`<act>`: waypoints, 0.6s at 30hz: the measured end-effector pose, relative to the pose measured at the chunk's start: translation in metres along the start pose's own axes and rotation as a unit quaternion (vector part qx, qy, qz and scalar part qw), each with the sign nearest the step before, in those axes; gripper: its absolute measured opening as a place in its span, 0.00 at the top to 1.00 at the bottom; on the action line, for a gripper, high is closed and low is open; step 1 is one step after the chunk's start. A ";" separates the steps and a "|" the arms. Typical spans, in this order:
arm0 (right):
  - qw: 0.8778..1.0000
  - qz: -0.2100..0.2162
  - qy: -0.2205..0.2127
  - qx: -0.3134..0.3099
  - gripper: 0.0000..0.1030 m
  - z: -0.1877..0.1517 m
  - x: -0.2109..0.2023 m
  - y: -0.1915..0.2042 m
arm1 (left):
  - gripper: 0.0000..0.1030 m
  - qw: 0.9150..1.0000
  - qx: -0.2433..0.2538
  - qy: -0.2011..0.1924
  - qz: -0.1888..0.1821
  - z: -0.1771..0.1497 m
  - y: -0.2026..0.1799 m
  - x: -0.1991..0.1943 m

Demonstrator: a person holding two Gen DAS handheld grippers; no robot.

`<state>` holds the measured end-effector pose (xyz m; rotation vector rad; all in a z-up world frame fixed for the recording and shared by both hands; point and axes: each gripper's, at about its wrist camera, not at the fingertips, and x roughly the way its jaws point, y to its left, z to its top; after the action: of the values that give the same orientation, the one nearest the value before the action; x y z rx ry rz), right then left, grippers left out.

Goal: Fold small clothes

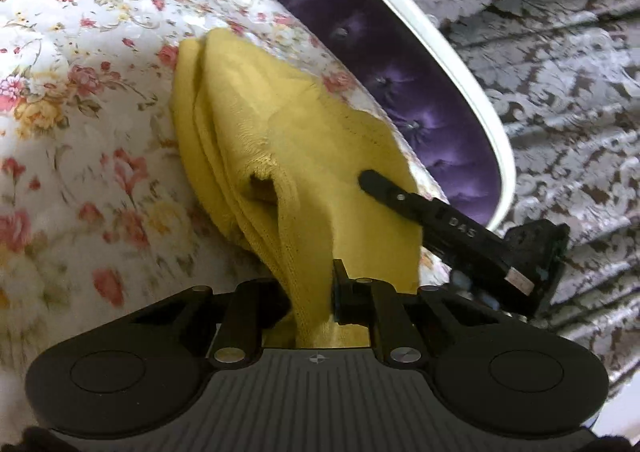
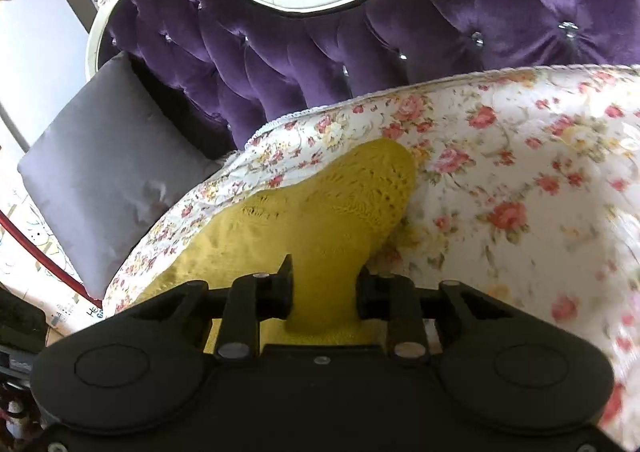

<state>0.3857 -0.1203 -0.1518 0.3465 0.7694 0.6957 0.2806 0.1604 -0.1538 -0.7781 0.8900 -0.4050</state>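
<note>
1. Cloth first. From my left wrist camera I see one small yellow garment [image 1: 288, 140] lying on the flowery bedspread [image 1: 80, 92], close to the purple headboard [image 1: 384, 76]. It looks bunched and doubled over, with loose layers on the side far from the headboard. I think the folding has begun but is not finished.
2. My left gripper [image 1: 312, 292] has a bunch of the yellow garment squeezed between its jaws. The jaws sit close together with cloth filling the gap, so I call that a firm pinch on the near end.
3. A finger of the right gripper [image 1: 384, 192] pokes in from the headboard side and lies on top of the garment.
4. From my right wrist camera, the same yellow garment [image 2: 320, 212] spreads over the flowery bedspread [image 2: 520, 172], and its far rounded end points toward the purple headboard [image 2: 280, 44]. A grey pillow [image 2: 100, 156] leans against the headboard, apart from the garment.
5. My right gripper [image 2: 326, 288] is partly closed. A thick bunch of cloth sits between its jaws and both sides touch it, so it is gripping the garment too.
6. What is left, I think: lift, lay one half over the other, and smooth it flat.
</note>
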 end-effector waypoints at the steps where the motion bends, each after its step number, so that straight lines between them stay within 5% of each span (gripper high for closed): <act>1: 1.000 -0.003 0.003 0.003 0.64 -0.003 -0.005 0.002 | 0.86 1.000 0.001 0.004 -0.005 -0.003 -0.003 -0.002; 18: 0.998 -0.054 0.024 0.025 0.64 -0.102 -0.140 0.019 | 0.86 0.996 0.018 0.077 -0.036 -0.129 -0.053 -0.046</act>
<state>0.2312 -0.1986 -0.1388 0.3313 0.8459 0.5865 0.1491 0.0975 -0.1395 -0.7548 0.9974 -0.5493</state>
